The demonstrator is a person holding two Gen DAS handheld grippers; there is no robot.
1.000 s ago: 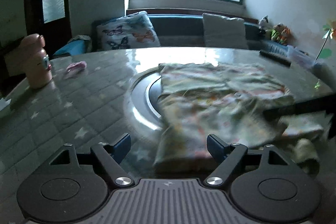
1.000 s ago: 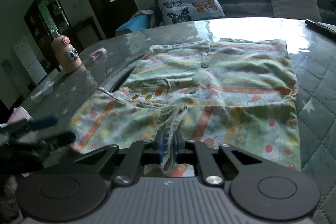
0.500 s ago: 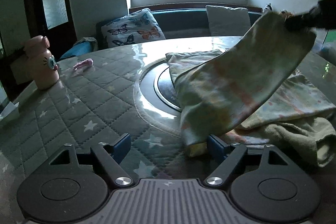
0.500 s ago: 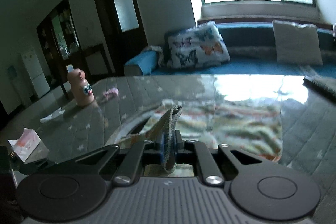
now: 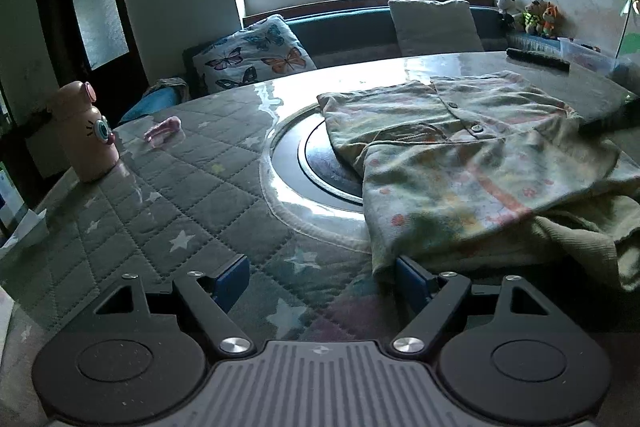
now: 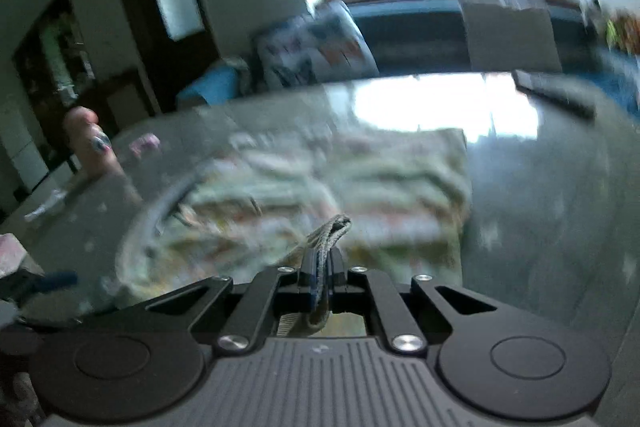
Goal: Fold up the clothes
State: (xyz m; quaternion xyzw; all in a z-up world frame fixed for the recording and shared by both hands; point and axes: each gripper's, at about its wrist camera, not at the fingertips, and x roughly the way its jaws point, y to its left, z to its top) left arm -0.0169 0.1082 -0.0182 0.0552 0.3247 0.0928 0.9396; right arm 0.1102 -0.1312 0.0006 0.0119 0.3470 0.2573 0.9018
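Note:
A pale green patterned shirt [image 5: 472, 151] lies on the round table, its near half folded over the buttoned upper half. My left gripper [image 5: 320, 279] is open and empty, low over the table at the shirt's near left corner. My right gripper [image 6: 322, 275] is shut on a bunched edge of the shirt [image 6: 328, 231], held above the spread cloth [image 6: 320, 179]; that view is blurred. The right gripper's dark fingers [image 5: 608, 119] show at the shirt's right side in the left wrist view.
The table has a quilted star-print cover [image 5: 160, 195] and a dark round inset [image 5: 320, 163]. A pink bottle [image 5: 86, 135] and a small pink item [image 5: 162, 131] stand at the left. A remote [image 5: 538, 59] lies at the far right. A sofa with cushions [image 5: 256, 55] is behind.
The right gripper lifted the shirt's near edge high, then carried it over and down, so the flap now lies across the upper half. The left gripper stayed open near the corner.

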